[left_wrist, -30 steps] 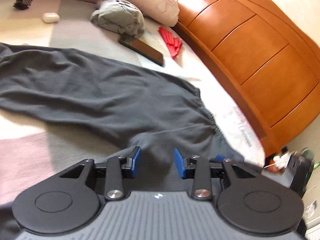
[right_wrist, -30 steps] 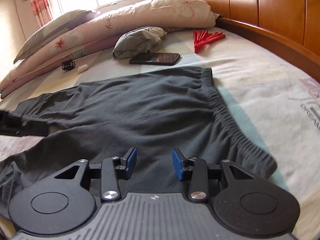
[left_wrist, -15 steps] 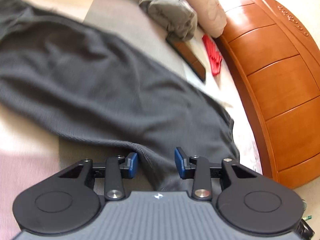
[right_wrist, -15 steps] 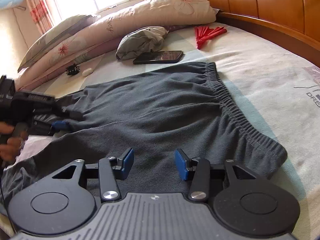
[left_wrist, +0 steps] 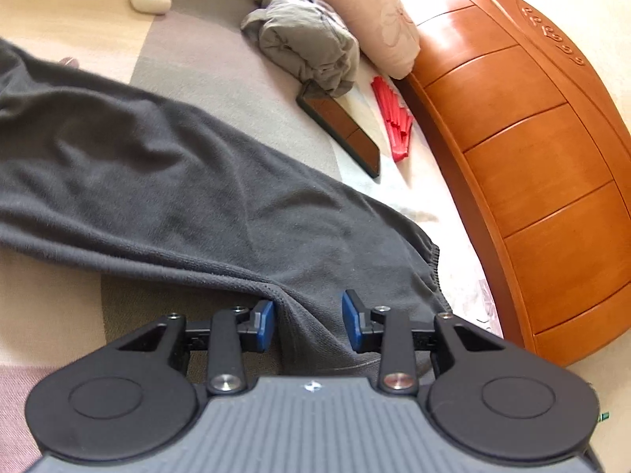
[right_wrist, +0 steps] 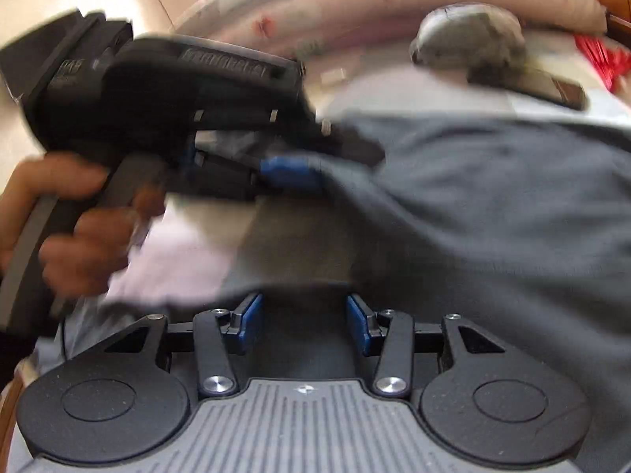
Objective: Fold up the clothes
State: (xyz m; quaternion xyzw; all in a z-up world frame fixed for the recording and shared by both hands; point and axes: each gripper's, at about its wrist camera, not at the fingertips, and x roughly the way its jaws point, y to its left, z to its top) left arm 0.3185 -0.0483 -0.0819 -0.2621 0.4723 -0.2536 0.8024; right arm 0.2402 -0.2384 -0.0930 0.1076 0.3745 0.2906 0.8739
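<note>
Dark grey sweatpants spread flat on bed, waistband toward wooden headboard | left gripper open, straddling seam ridge at crotch | right gripper open, empty, blurred | risk: thin pinch slipping, layers bunching; smartphone near, may get dragged.

Trousers were matt dark-grey fleecy knit, soft nap, ribbed waistband. Bed cover was flat woven cloth, matt. Headboard was glossy lacquered wood. Phone face was smooth and reflective. Left gripper was matt black plastic with bright metal pivots; the jaws carried blue pads, and the grey housing was ribbed.
</note>
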